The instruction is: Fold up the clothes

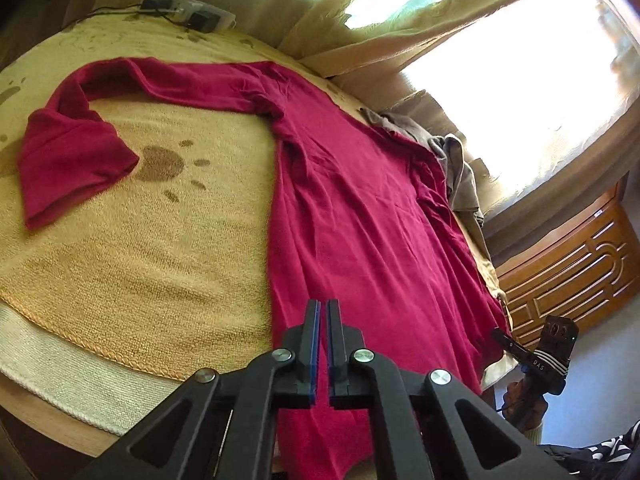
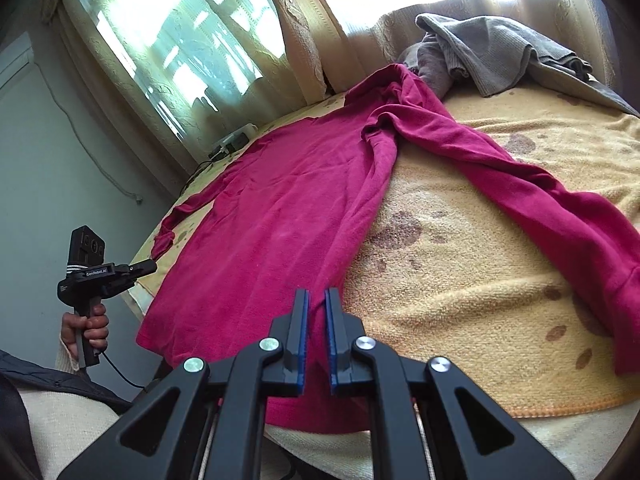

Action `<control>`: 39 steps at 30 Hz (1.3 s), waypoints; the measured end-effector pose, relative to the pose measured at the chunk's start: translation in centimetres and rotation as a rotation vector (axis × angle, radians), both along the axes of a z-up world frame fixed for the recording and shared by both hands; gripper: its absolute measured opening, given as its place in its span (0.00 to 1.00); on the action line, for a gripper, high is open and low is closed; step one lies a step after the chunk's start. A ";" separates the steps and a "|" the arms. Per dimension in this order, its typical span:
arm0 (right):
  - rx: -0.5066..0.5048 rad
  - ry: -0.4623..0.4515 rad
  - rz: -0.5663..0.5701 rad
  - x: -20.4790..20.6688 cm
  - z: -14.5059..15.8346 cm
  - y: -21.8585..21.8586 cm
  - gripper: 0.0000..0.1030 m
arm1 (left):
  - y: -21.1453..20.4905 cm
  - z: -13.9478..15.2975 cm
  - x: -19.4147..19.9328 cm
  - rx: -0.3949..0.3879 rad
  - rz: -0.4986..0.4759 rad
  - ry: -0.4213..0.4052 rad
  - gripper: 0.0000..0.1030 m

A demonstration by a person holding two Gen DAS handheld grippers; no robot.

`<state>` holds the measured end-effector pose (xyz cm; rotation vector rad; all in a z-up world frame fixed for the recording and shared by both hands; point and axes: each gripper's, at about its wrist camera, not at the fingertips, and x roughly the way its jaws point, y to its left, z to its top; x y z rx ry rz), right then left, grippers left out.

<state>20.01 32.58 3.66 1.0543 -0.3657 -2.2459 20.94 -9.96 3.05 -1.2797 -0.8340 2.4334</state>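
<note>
A long-sleeved crimson shirt [image 1: 360, 208] lies flat on a yellow paw-print blanket [image 1: 140, 240], hem toward me, one sleeve [image 1: 80, 152] stretched out and bent. My left gripper [image 1: 323, 304] hovers over the hem near its left edge, its jaws almost shut with a thin gap and nothing between them. In the right wrist view the shirt [image 2: 280, 208] lies with its other sleeve [image 2: 540, 200] running right. My right gripper [image 2: 316, 294] sits above the hem's right corner, narrowly open, empty. The left gripper also shows in the right wrist view [image 2: 150, 267], at the hem's far corner.
Grey clothes [image 2: 492, 52] are heaped at the far end of the bed by the curtains [image 2: 168, 48]. A power strip [image 1: 188, 14] with plugs lies on the far bed edge. A wooden door [image 1: 568, 272] stands beyond the bed's side. The blanket's front edge [image 2: 560, 404] is close below.
</note>
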 end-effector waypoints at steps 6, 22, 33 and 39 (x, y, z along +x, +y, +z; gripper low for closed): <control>0.002 -0.068 -0.036 -0.9 -1.4 0.9 0.18 | -0.8 -1.1 0.0 -0.003 0.033 -0.054 0.03; 0.032 -0.041 -0.060 -1.0 -1.8 0.7 0.51 | 1.0 0.4 0.4 -0.107 -0.056 -0.037 0.97; 0.068 -0.006 -0.038 -0.6 -2.0 0.2 0.51 | 3.9 0.1 1.2 -0.196 -0.163 -0.039 0.86; 0.069 0.005 -0.035 -0.5 -2.1 0.2 0.51 | 3.7 -0.1 1.1 -0.242 -0.124 -0.082 0.22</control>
